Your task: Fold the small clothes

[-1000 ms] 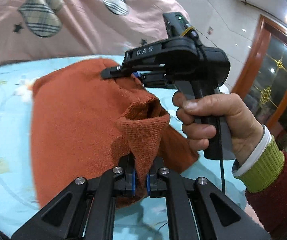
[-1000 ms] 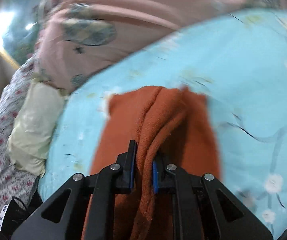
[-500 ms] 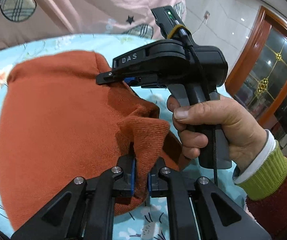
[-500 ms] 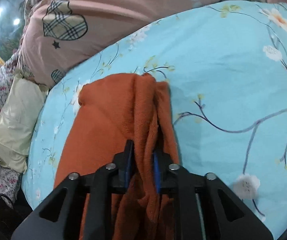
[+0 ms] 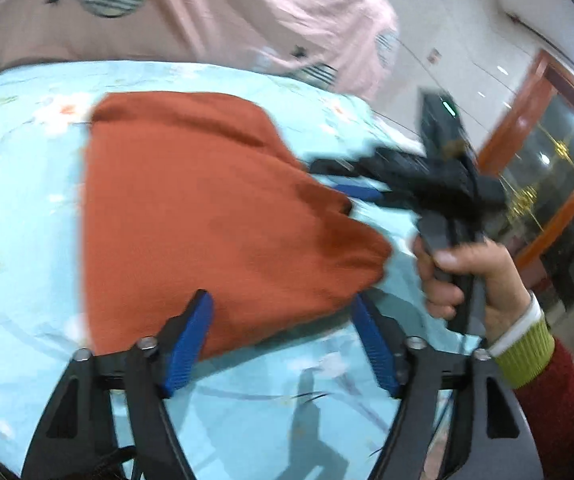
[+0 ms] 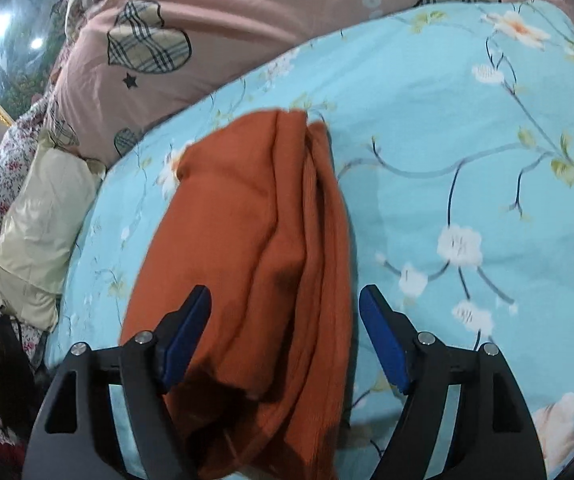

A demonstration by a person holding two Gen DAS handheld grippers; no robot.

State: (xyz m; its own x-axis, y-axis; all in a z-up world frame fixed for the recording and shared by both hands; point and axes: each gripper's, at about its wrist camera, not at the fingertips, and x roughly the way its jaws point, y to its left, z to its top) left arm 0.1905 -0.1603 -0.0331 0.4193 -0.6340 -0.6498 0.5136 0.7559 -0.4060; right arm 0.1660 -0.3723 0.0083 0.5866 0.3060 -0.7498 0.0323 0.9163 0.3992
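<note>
The left gripper (image 5: pixel 281 334) and right gripper (image 6: pixel 285 334) hang over a folded orange garment (image 6: pixel 263 264), jaws spread wide and opening, blue pads clear of the knit that lies between them. The garment rests flat on a light blue floral bedsheet (image 6: pixel 467 128), with a pink quilt (image 6: pixel 247 20) beyond it and a cream pillow (image 6: pixel 39 232) to its left.
</note>
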